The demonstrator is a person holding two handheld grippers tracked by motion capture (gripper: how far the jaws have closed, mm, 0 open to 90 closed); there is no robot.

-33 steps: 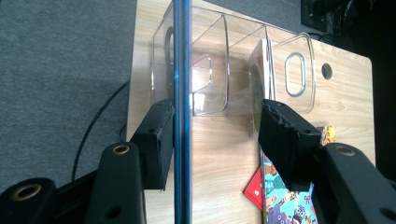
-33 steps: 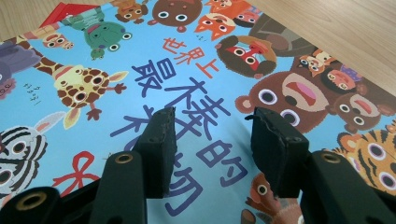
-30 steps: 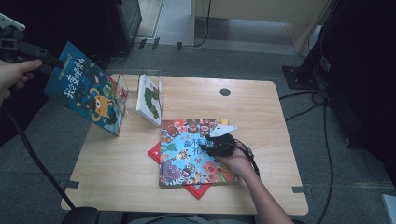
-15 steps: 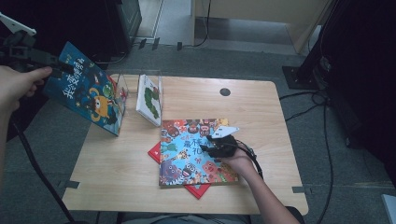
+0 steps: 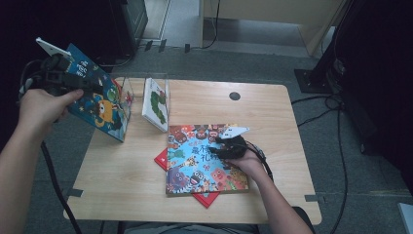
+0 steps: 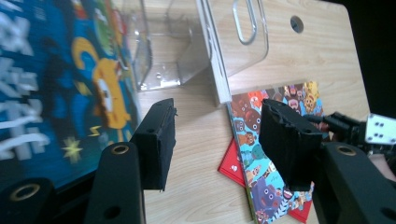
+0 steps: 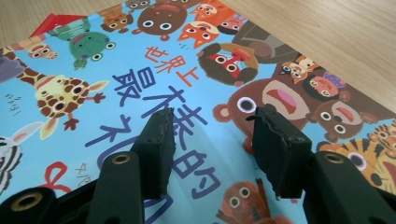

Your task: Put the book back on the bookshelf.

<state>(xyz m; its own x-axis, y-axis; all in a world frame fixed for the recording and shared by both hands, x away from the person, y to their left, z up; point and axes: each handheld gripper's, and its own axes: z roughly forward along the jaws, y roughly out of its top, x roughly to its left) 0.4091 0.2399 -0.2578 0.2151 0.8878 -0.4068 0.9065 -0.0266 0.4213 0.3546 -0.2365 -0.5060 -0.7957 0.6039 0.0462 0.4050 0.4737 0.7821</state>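
A blue picture book [image 5: 97, 105] stands tilted at the table's left edge, beside the clear holder [image 5: 141, 83]. My left gripper [image 5: 92, 87] is up against its cover. In the left gripper view the jaws are open with nothing between them [image 6: 217, 121], and the blue book [image 6: 46, 84] lies just outside the left jaw. A white caterpillar book [image 5: 156, 105] stands in the holder [image 6: 187, 46]. My right gripper [image 5: 221, 146] rests open on the flat animal book [image 5: 195, 165], its jaws spread over the cover [image 7: 212, 126]. A red book [image 5: 207, 199] lies under it.
The wooden table [image 5: 272, 117] has a dark round hole [image 5: 234, 96] near its back edge. Cables run over the grey floor to the right [image 5: 336, 122]. Dark furniture stands behind the table on the left and right.
My left hand has carried the blue book to the right, up to the clear holder at the table's left edge. The right gripper has stayed on the animal book.
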